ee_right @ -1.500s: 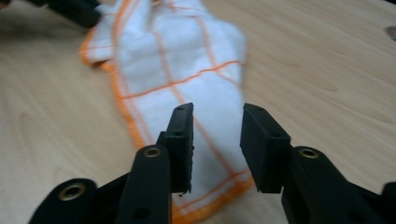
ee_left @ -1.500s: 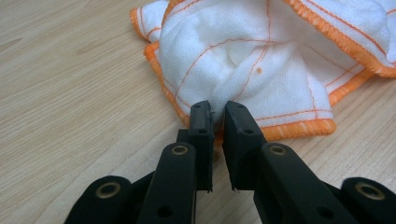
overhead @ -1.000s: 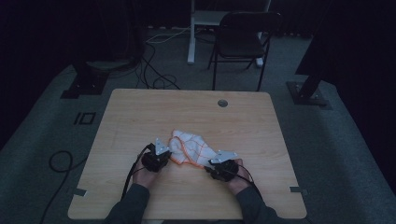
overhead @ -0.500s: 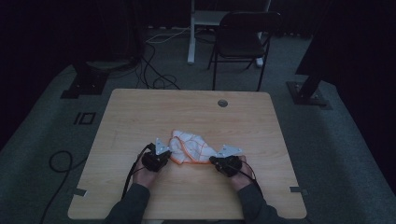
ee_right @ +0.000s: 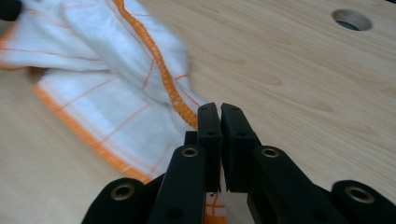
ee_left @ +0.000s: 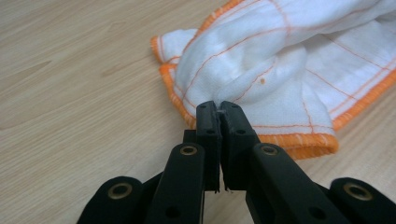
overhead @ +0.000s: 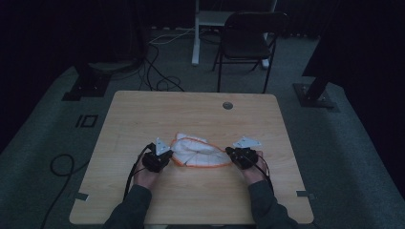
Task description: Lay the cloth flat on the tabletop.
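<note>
Right tool (overhead: 228, 151) moved outward, one cloth (overhead: 198, 151) (stretched), two tools clamped

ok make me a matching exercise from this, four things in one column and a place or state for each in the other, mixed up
Things:
1. white cloth with orange hem
2. left gripper
3. round hole in the light wooden table top
4. dark folding chair

Places or states:
A. on the floor beyond the far edge of the table
B. crumpled between the two grippers
C. shut on a fold of the cloth
D. near the table's far edge, right of centre in the high view

Pairs: 1-B, 2-C, 3-D, 4-A
</note>
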The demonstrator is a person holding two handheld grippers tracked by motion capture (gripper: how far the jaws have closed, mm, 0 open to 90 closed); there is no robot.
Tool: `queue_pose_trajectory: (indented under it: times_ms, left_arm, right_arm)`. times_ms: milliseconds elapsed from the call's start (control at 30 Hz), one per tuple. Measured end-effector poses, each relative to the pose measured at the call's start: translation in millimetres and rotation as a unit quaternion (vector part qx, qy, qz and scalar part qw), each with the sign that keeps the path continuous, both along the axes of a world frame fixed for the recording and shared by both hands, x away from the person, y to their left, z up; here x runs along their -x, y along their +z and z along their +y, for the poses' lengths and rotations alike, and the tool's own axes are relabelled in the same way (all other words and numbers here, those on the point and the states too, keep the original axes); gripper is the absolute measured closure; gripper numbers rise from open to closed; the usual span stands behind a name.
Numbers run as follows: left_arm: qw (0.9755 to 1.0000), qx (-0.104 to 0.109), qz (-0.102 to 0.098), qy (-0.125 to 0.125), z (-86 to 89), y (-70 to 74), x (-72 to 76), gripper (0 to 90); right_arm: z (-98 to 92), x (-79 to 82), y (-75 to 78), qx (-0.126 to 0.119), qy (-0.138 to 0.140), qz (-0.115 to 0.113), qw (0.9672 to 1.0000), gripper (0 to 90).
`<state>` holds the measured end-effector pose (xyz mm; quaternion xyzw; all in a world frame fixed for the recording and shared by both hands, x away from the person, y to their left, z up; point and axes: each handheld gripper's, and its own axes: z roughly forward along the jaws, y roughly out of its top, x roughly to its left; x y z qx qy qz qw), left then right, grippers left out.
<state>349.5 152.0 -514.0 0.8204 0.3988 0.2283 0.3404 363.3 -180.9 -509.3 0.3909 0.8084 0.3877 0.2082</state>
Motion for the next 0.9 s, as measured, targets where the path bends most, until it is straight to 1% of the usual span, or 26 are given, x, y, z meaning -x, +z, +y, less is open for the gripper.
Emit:
queue_pose_trajectory:
  times_ms: [67, 167, 200, 267, 333, 367, 400, 433, 567, 633, 733, 767, 800, 867, 900]
  left_arm:
    - [1.0, 0.006, -0.001, 0.004, 1.7, 1.0, -1.8, 87.9]
    - [0.9999, 0.007, -0.005, 0.013, 3.5, 3.0, -3.6, 88.0]
    - [0.9998, 0.008, -0.003, 0.016, 3.9, 3.5, -4.3, 88.1]
    - [0.9997, 0.007, -0.004, 0.021, 3.7, 3.8, -5.1, 88.2]
    - [0.9996, 0.0, -0.009, 0.026, 2.0, 4.0, -4.1, 89.1]
    - [0.9997, 0.001, -0.009, 0.025, 1.4, 3.9, -3.1, 85.5]
    - [0.9998, 0.004, -0.006, 0.019, 0.9, 3.8, -1.6, 81.5]
    - [0.9999, 0.001, -0.007, 0.014, 0.1, 3.7, 0.5, 79.6]
    - [1.0, 0.001, -0.008, -0.001, -3.8, 3.0, 9.5, 75.5]
    - [0.9999, 0.001, -0.01, -0.009, -6.2, 2.9, 14.7, 74.3]
    - [0.9997, 0.009, -0.009, -0.021, -9.1, 3.0, 22.5, 73.3]
    - [0.9997, 0.009, -0.009, -0.023, -10.0, 3.1, 24.0, 73.1]
    - [0.9995, 0.013, -0.008, -0.028, -11.7, 2.8, 26.1, 72.8]
    - [0.9993, 0.008, -0.007, -0.036, -15.1, 2.2, 28.2, 72.1]
    - [0.9992, 0.011, -0.007, -0.038, -17.1, 1.5, 28.8, 71.6]
  right_arm:
    - [-1.4, -5.8, -2.0, 0.003, -0.011, 0.004, 0.9999, 87.3]
    - [-4.6, -12.7, -4.5, 0.001, -0.027, 0.008, 0.9996, 87.4]
    - [-5.4, -14.3, -5.3, 0.002, -0.032, 0.008, 0.9994, 87.4]
    - [-6.4, -16.8, -7.3, 0.003, -0.037, 0.014, 0.9992, 87.4]
    - [-6.0, -18.4, -9.6, 0.007, -0.041, 0.017, 0.999, 87.3]
    - [-5.6, -19.1, -10.9, 0.011, -0.044, 0.018, 0.9988, 86.7]
    - [-5.6, -19.6, -11.7, 0.009, -0.043, 0.022, 0.9988, 85.3]
    - [-5.8, -19.8, -12.1, 0.007, -0.041, 0.024, 0.9988, 82.5]
    - [-4.4, -15.5, -8.4, 0.007, -0.039, 0.015, 0.9991, 77.4]
    - [-3.6, -12.5, -5.2, 0.006, -0.036, 0.008, 0.9993, 76.9]
    - [-1.6, -8.0, -1.7, 0.005, -0.03, 0.002, 0.9995, 76.9]
    - [-0.1, -5.8, -0.6, 0.005, -0.026, -0.001, 0.9996, 76.8]
    - [0.7, -4.6, -0.1, 0.007, -0.025, -0.003, 0.9997, 76.9]
    - [3.0, -1.5, 1.1, 0.005, -0.02, -0.007, 0.9998, 76.8]
    - [3.9, -0.3, 1.7, 0.006, -0.02, -0.01, 0.9997, 76.8]
